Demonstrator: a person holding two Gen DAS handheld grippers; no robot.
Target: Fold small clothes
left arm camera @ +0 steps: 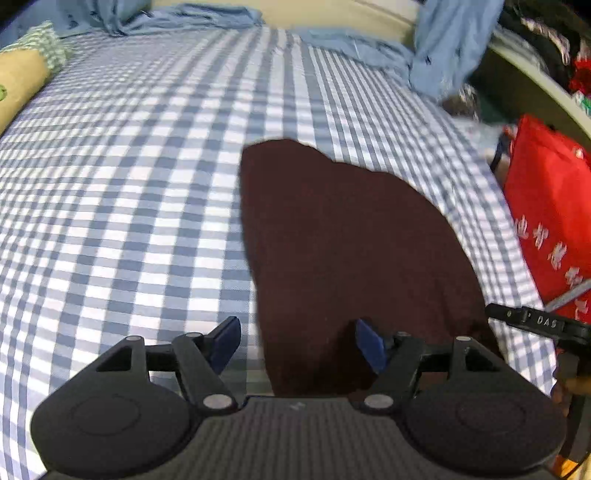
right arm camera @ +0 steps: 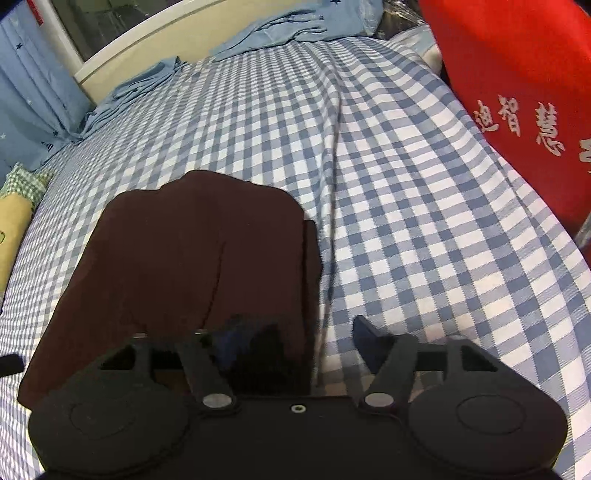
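Dark maroon garment (right arm camera: 192, 266) flat on checked sheet (right arm camera: 406, 221), apparently just below both unclenched, empty grippers (left arm camera: 295, 343) (right arm camera: 295, 343)

A bedroom in a home. A bed (right arm camera: 424, 206) fills most of both views, spread with a blue-and-white checked sheet (left arm camera: 129, 192) and backed by a cream, curved headboard (right arm camera: 155, 37). Pale blue bedding (right arm camera: 280, 27) printed with small stars lies crumpled along the head end, and a yellowish pillow (left arm camera: 18, 85) with a green checked end rests at the side. A dark maroon garment (right arm camera: 192, 258) lies flat on the sheet. Beside the bed stands a red bag (right arm camera: 517, 92) with white Chinese lettering, and a heap of dark clothes (left arm camera: 546, 40) sits past the headboard
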